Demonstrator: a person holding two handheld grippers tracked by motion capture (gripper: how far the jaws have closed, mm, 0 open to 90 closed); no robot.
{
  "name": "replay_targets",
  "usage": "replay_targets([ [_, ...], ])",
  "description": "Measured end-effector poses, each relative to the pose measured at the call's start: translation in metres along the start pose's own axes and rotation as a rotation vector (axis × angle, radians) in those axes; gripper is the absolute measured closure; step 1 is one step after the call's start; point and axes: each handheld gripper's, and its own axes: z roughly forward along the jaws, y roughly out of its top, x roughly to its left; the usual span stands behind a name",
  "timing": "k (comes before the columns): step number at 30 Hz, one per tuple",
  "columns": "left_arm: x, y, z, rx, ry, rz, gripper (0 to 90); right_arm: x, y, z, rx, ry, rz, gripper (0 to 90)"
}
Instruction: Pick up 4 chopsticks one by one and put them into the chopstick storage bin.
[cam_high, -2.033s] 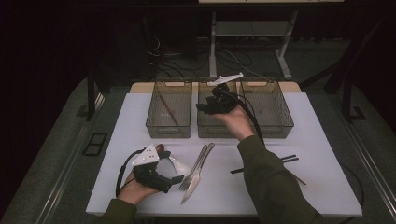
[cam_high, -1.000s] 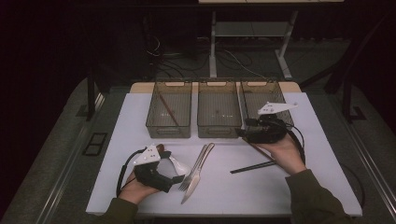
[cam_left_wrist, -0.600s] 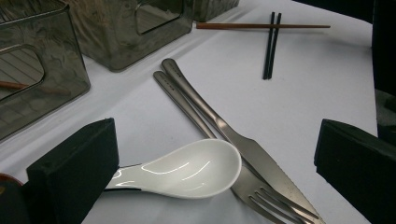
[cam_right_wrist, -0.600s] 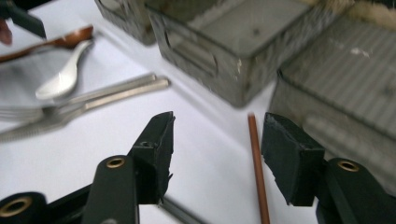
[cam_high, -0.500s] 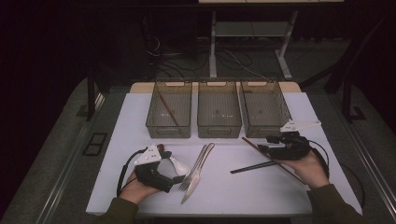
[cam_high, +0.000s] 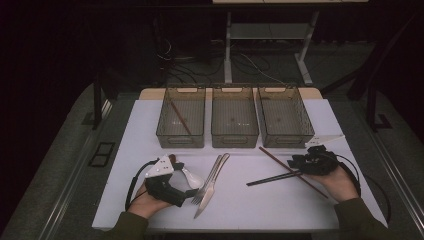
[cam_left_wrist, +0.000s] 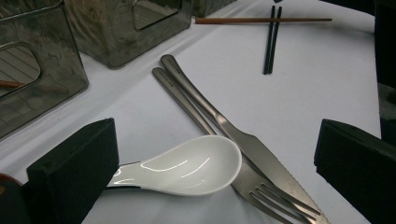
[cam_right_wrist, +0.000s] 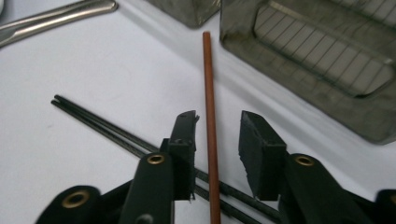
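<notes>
Here the right gripper (cam_right_wrist: 215, 135) sits low over the white table (cam_high: 350, 130) at its right side, just in front of the right bin (cam_high: 284, 116). Its jaws have just been closing and now stand narrow on either side of a brown chopstick (cam_right_wrist: 208, 93), with a sliver of gap on each side, so the pads do not press on it. The brown chopstick lies across a pair of black chopsticks (cam_right_wrist: 98, 123), which point left toward the middle of the table.

The left gripper (cam_left_wrist: 210, 163) rests at the near left, jaws wide apart. A white spoon (cam_left_wrist: 187, 165) lies between them, its bowl resting on a fork (cam_left_wrist: 261, 186) and touching a knife (cam_left_wrist: 243, 140). Another brown chopstick (cam_high: 180, 117) lies in the left bin (cam_high: 181, 117); the middle bin (cam_high: 234, 117) stands between the two.
</notes>
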Motion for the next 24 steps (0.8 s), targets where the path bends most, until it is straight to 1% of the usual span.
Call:
replay_targets([
  [2, 0.000, 0.000, 0.000, 0.001, 0.000, 0.002, 0.0, -0.001, -0.002, 0.003, 0.019, 0.006, -0.002, 70.4],
  [5, 0.000, 0.000, 0.000, 0.001, 0.001, 0.004, 0.0, -0.002, -0.003, 0.008, 0.041, 0.004, -0.005, 71.6],
  [10, 0.000, 0.000, 0.000, 0.000, 0.003, 0.005, 0.0, -0.002, -0.004, 0.014, 0.059, 0.020, -0.008, 75.2],
  [13, 0.000, 0.000, -0.001, 0.000, 0.004, 0.005, 0.0, -0.001, -0.005, 0.018, 0.082, 0.018, -0.015, 76.6],
  [19, 0.000, 0.000, -0.001, 0.000, 0.004, 0.005, 0.0, 0.000, -0.005, 0.023, 0.096, 0.015, -0.020, 79.9],
  [24, 0.000, 0.000, -0.001, 0.000, 0.005, 0.004, 0.0, -0.001, -0.006, 0.023, 0.100, 0.016, -0.016, 80.4],
])
